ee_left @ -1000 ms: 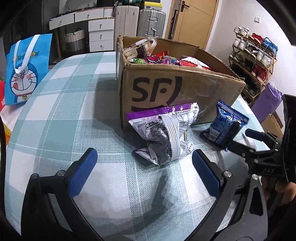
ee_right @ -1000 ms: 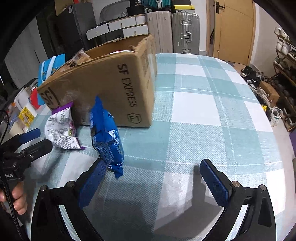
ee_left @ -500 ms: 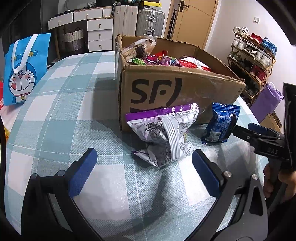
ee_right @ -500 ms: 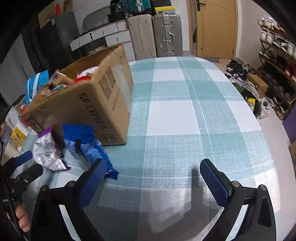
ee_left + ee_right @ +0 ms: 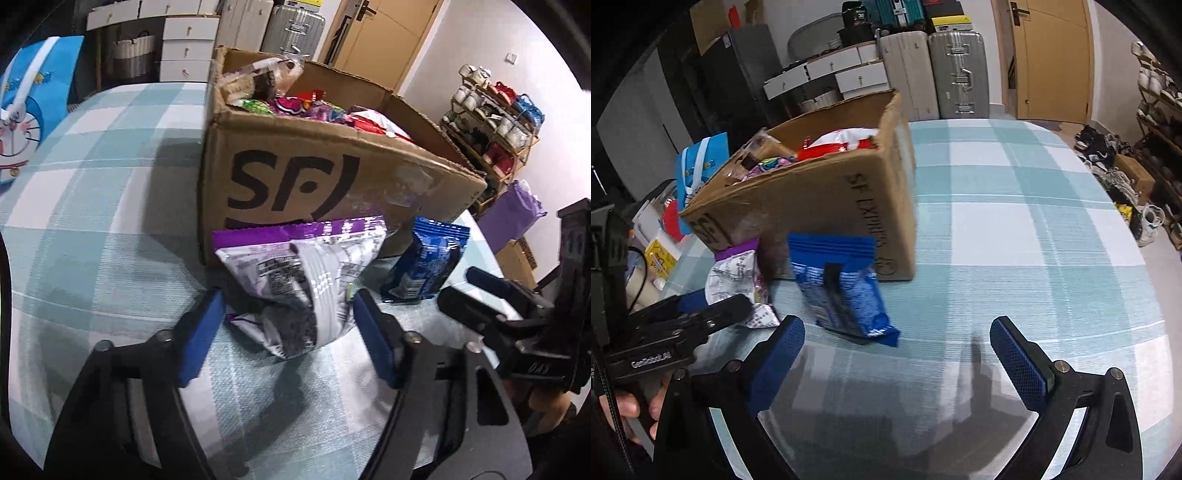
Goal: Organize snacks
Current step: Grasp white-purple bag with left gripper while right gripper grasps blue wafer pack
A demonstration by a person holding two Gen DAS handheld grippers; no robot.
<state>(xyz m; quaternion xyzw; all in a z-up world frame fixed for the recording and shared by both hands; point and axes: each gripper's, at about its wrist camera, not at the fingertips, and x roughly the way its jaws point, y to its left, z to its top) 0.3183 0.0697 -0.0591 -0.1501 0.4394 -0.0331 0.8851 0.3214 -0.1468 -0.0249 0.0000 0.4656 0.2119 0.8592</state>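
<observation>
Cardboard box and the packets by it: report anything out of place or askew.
Two packets sit outside the cardboard box: a purple-and-white snack bag, crumpled and leaning on its front, between the left claw fingers, and a blue packet standing tilted at its corner. The box's front rim sags.

This is a lived-in home, likely an entry or dining room. Hard-shell suitcases [image 5: 956,70] stand by a wooden door [image 5: 1052,55], a shoe rack [image 5: 495,122] lines the wall, and white drawers [image 5: 184,48] sit behind a bench [image 5: 1015,206] under checked cloth.
</observation>
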